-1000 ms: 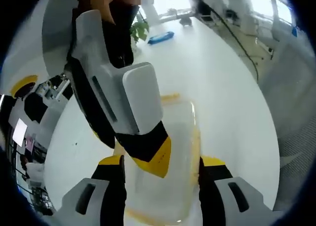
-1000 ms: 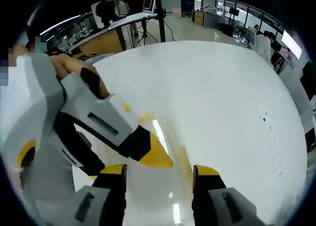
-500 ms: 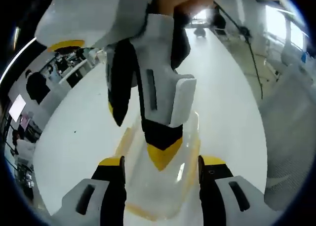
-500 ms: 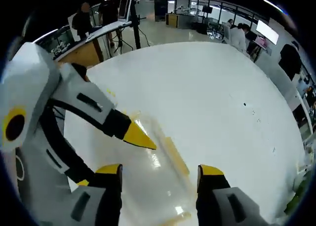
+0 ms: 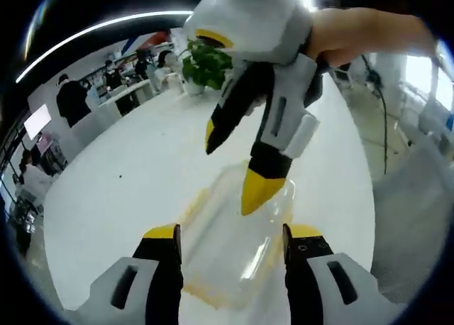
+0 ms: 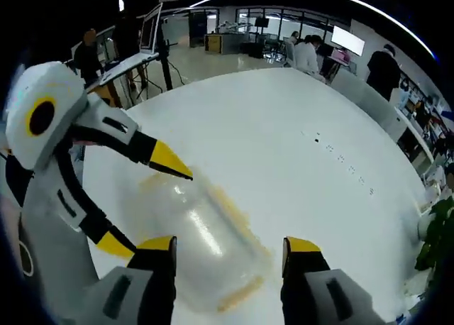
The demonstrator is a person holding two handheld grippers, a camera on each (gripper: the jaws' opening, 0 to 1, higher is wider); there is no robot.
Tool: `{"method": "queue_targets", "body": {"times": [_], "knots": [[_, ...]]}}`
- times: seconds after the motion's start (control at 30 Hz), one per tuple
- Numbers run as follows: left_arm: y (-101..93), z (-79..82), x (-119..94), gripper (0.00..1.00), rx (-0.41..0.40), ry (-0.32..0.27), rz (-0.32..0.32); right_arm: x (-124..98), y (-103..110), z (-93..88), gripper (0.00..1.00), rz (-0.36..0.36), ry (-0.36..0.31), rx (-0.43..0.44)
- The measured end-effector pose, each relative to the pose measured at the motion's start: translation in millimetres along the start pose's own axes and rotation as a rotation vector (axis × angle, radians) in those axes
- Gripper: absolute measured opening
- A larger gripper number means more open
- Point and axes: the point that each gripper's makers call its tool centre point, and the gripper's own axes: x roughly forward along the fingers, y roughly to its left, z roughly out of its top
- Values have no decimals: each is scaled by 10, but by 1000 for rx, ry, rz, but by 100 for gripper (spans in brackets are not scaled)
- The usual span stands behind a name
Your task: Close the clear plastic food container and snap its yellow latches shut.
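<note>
**Both hand-held grippers poised over the container: risks before latching**

Left gripper view: the left hand-held gripper (image 5: pixel 230 243), jaws apart and empty, hangs above the clear plastic food container (image 5: pixel 230 250) on the white bench (image 5: pixel 120 190). The right hand-held gripper (image 5: pixel 234 165), jaws apart, has one yellow tip just over the lid. A skewed push could slide the light box.

Right gripper view: the right hand-held gripper (image 6: pixel 227 257) brackets the container (image 6: pixel 191 243); the left hand-held gripper (image 6: pixel 142 201) straddles its near side. A yellow latch (image 6: pixel 241 293) lies by the rim; an off-centre press might leave it unsnapped.
</note>
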Motion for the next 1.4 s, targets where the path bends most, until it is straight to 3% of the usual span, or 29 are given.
{"method": "queue_targets", "body": {"times": [0.1,0.17,0.33,0.43,0.63,0.87,0.93,0.97,1.1,1.3,1.4], "knots": [[69,-18,-43,54,-20,-4,10,-23,6,-103,59,-11,6,-25],[130,-38,-75,54,-44,-7,25,-46,-6,-166,59,-13,3,3],[255,-99,-115,53,-85,-3,63,-113,-79,-220,58,-59,1,-6],[319,-175,-127,53,-123,11,83,-136,-86,-224,58,-51,-18,6],[339,-291,-149,53,-270,-2,84,-168,-100,-374,57,-52,-32,98],[353,-429,-177,52,-363,4,85,-120,-102,-524,55,-41,-31,176],[339,-442,-175,51,-402,-5,76,-104,-70,-523,53,-25,-41,193],[311,-447,-171,50,-461,-15,63,-91,-51,-528,53,-15,-46,219],[332,-531,-159,49,-484,-4,72,-50,-30,-522,53,-1,-70,275],[278,-614,-120,50,-616,1,44,-2,-19,-524,53,31,-94,352],[301,-636,-108,51,-637,3,41,13,10,-539,52,64,-101,413]]}}
